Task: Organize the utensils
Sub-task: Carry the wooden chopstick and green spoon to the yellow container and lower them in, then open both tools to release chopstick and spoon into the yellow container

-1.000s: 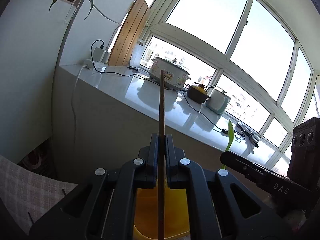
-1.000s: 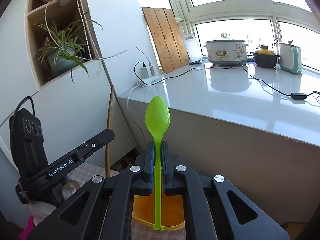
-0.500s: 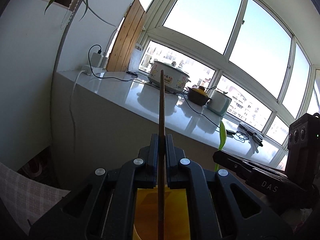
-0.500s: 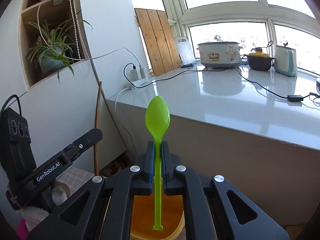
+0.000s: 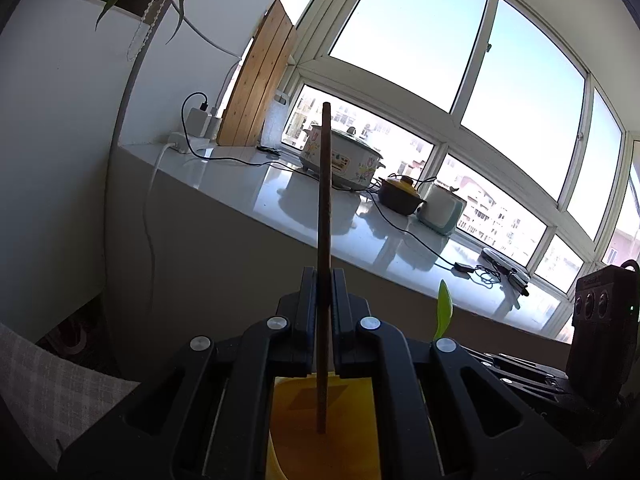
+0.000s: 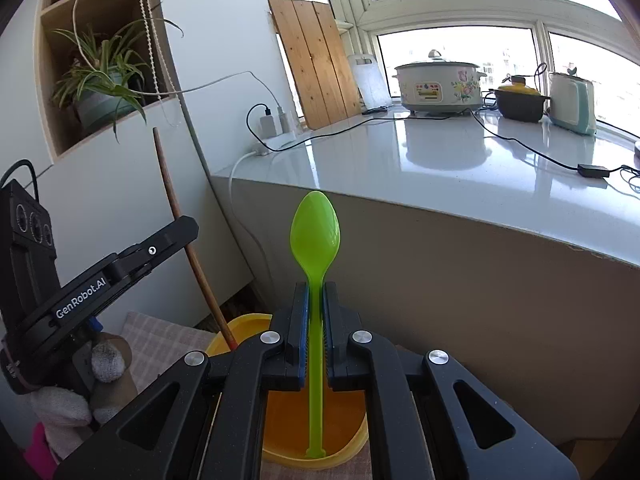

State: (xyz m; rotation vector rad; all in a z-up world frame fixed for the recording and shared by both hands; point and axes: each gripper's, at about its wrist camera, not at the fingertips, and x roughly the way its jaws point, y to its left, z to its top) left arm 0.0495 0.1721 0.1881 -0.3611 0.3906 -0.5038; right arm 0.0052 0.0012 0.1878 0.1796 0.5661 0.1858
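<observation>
My left gripper is shut on a thin brown wooden stick that stands upright, its lower end hanging inside a yellow container. My right gripper is shut on the handle of a green plastic spoon, bowl up, handle end down in the same yellow container. In the right wrist view the left gripper sits to the left, with the stick slanting down past the container's rim. The spoon's tip shows at the right of the left wrist view.
A checked cloth lies under the container. Behind it rises a grey counter with a flowered cooker, a dark pot, a pale kettle, cables and a wooden board. A potted plant sits in a shelf niche at left.
Both grippers have shifted slightly over the container, and more of its yellow inside shows below them. The stick and the spoon stay clamped as before.
</observation>
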